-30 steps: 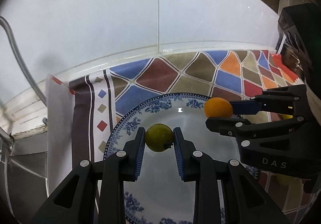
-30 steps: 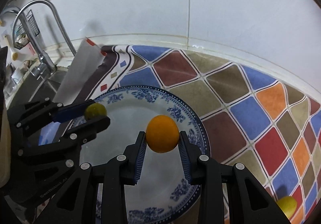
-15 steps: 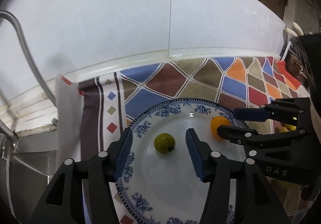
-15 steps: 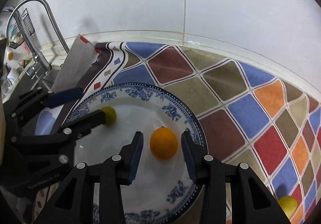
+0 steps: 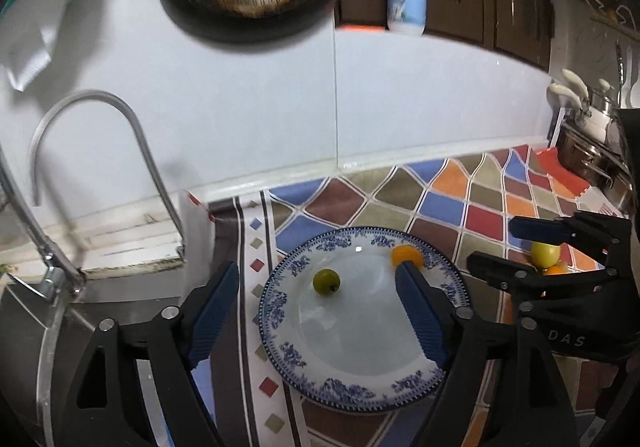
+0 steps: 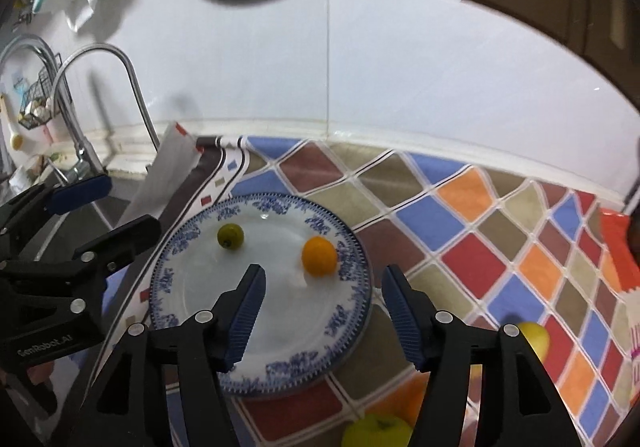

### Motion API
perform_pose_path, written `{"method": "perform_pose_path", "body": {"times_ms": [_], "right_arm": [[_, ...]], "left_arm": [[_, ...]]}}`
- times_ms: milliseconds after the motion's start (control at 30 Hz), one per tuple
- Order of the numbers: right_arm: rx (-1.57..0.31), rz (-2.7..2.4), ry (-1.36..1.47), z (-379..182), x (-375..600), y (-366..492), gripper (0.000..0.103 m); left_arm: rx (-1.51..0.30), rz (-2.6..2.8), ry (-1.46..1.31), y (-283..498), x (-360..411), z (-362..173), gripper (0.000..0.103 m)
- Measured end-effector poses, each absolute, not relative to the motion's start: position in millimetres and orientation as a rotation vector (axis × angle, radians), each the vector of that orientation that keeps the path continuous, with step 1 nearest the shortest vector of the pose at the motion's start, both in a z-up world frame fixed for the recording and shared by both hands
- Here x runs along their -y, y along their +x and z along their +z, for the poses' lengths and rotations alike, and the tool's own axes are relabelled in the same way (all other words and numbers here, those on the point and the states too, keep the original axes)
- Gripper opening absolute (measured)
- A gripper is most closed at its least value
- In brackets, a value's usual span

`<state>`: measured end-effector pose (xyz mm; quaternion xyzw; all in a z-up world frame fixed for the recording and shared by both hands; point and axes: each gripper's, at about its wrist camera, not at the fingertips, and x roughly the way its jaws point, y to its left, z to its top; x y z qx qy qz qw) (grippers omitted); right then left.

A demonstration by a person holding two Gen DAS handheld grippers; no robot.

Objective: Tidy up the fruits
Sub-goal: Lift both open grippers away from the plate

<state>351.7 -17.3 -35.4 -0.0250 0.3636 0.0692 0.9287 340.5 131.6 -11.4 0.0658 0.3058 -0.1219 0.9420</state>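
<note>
Two small fruits lie well apart on the round white plate with a blue floral rim (image 5: pixel 320 383) in the left wrist view: a yellow-green round fruit (image 5: pixel 326 281) toward the left and a small orange citrus fruit (image 5: pixel 406 255) near the far right rim. The left gripper (image 5: pixel 320 287) has just been opening; its blue-padded jaws stand wide apart with nothing pressed between them. At the right edge the right gripper (image 5: pixel 516 247) hangs over the multicoloured diamond-patterned mat (image 5: pixel 460 199), with a yellow lemon-like fruit (image 5: pixel 545 253) behind it. A curved steel tap (image 5: pixel 132 135) rises at the left. In the right wrist view, the right gripper (image 6: pixel 322 287) has likewise just been opening; its jaws are apart, the orange citrus fruit (image 6: pixel 319 256) lying free on the plate (image 6: pixel 256 379) just beyond them. The yellow-green round fruit (image 6: pixel 230 235) sits further left, near the left gripper (image 6: pixel 120 207). A yellow-green apple-like fruit (image 6: pixel 376 429) rests on the mat (image 6: pixel 472 247) at the bottom edge.
</note>
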Motion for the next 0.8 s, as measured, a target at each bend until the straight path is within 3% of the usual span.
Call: {"method": "perform_pose_path", "body": {"times_ms": [167,800], "right_arm": [[-0.676,0.094,-0.041,-16.9,21.5,316.7,0.068],[-0.510,0.024,-0.013,15.0,62.1,220.8,0.073]], "left_arm": [[-0.582,-0.255,0.128,313.9,-131.0,3.5,0.091],[-0.426,-0.223,0.142,226.1,-95.3,34.5,0.098]]}}
